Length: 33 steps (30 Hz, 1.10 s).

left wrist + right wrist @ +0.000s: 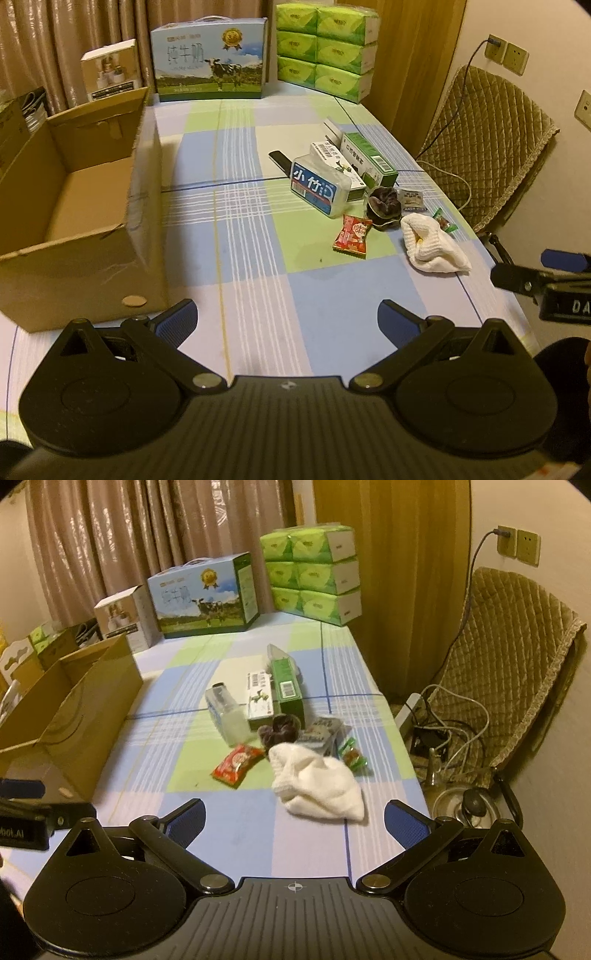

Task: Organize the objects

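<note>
An open, empty cardboard box (74, 206) stands at the table's left; it also shows in the right wrist view (70, 705). Loose items lie in a cluster right of centre: a white cloth (430, 242) (317, 786), a red snack packet (352, 232) (238, 762), a dark scrunchie (384, 206) (280, 731), a clear blue-labelled pack (319, 186) (225, 712), a green carton (369, 158) (288, 686), a white carton (260, 698) and small sachets (352, 757). My left gripper (288, 323) is open and empty over the near table. My right gripper (295, 819) is open and empty, just short of the cloth.
A milk carton case (210, 62), a small white box (110, 70) and stacked green tissue packs (328, 48) stand at the table's far edge. A quilted chair (509, 672), cables and a pot lid (465, 808) are off the right side.
</note>
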### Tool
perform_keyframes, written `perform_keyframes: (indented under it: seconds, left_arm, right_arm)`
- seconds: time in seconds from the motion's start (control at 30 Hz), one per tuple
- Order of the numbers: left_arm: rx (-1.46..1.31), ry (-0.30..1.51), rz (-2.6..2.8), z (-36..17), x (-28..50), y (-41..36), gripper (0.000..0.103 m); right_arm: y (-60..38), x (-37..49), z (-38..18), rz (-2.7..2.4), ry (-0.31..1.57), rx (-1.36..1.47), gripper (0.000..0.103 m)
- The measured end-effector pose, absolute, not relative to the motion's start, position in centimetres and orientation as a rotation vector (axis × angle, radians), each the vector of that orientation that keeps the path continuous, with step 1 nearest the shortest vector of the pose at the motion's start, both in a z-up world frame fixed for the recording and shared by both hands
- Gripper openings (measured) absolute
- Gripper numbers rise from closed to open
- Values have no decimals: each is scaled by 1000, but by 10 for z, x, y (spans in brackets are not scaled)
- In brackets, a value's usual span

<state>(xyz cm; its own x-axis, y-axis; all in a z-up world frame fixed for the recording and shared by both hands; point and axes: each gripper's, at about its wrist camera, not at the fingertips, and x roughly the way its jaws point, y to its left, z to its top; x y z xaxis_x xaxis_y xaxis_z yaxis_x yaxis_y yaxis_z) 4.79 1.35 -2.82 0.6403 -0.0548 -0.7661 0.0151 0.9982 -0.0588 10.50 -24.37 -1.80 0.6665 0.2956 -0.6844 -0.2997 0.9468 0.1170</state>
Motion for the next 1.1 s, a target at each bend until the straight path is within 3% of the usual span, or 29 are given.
perform_keyframes:
  seconds: [0.1,0.2,0.63,0.83,0.9,1.0,1.1]
  left_arm:
    - [-26,869,-49,-35,62,11,102]
    - [-12,871,-58,-44,76,8,102]
    - [-7,881,-131,-82,137,2,97]
    - [6,885,-180,-96,156,-5,91]
    - [9,882,-199,-99,162,-8,91]
    - [23,874,-234,-103,172,-16,86]
    - [34,871,-275,-109,182,-24,73]
  right_arm:
    - [-242,120,-28,329,776,5,99]
    - [-238,134,-39,331,795,1,88]
    - [-221,181,-84,301,850,-81,80]
    - [-216,188,-98,316,864,-90,55]
    - [-217,186,-97,312,853,-84,41]
    - [-221,186,-95,304,851,-48,32]
    - [-224,186,-93,300,850,-25,30]
